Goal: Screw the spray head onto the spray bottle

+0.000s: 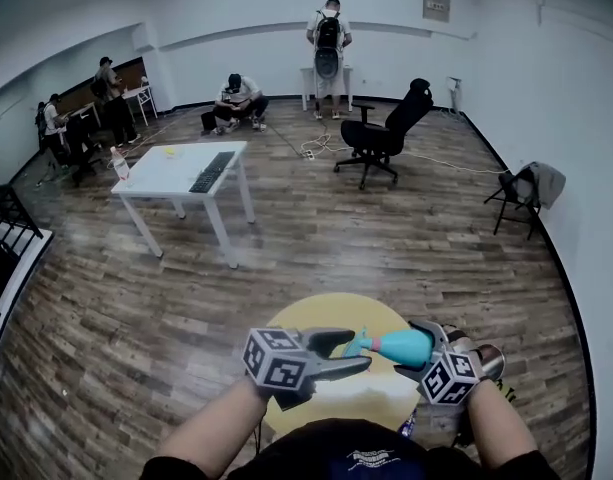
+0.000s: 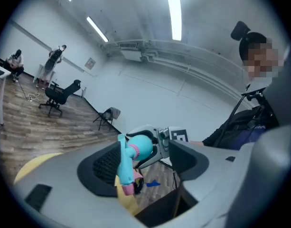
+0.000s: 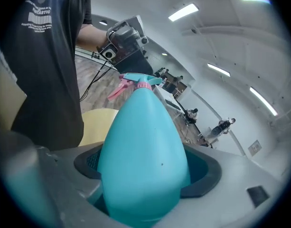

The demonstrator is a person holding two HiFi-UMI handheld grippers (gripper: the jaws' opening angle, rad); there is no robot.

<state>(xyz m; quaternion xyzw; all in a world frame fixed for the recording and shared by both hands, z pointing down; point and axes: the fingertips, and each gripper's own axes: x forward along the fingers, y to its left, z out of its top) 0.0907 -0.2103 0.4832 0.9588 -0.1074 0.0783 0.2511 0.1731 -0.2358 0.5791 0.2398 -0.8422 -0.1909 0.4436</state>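
**Bottle held in the right gripper, left jaws wide around the spray head**

From where I stood, the person held both tools up in front of the chest, above a yellow round table (image 1: 321, 318). The right gripper (image 1: 426, 351) was clamped on the fat body of the teal spray bottle (image 1: 401, 346), one pad on each side of it. In the right gripper view the bottle (image 3: 145, 160) filled the space between the pads. The bottle lay close to level, with its neck aimed across at the other tool.

The spray head (image 1: 360, 344) sat on that neck, teal with a pink collar and a pink trigger. I could not tell how far it was screwed down. The left gripper (image 1: 357, 351) had its jaws standing wide apart, and the head reached in between them. In the left gripper view the spray head (image 2: 127, 163) showed close against one ribbed pad, while the other pad stood well clear of it. Nothing was pinched there.

Farther off on the wood-plank floor (image 1: 386, 248) stood a white table (image 1: 166, 178) with a keyboard (image 1: 212, 171) on it. A black office chair (image 1: 386, 133) was near the far wall, and a folding chair (image 1: 521, 193) with something grey draped over it stood by the right wall. One person with a backpack (image 1: 328, 43) stood at the back, another (image 1: 238, 98) crouched low nearby, and a few more were at desks on the left.
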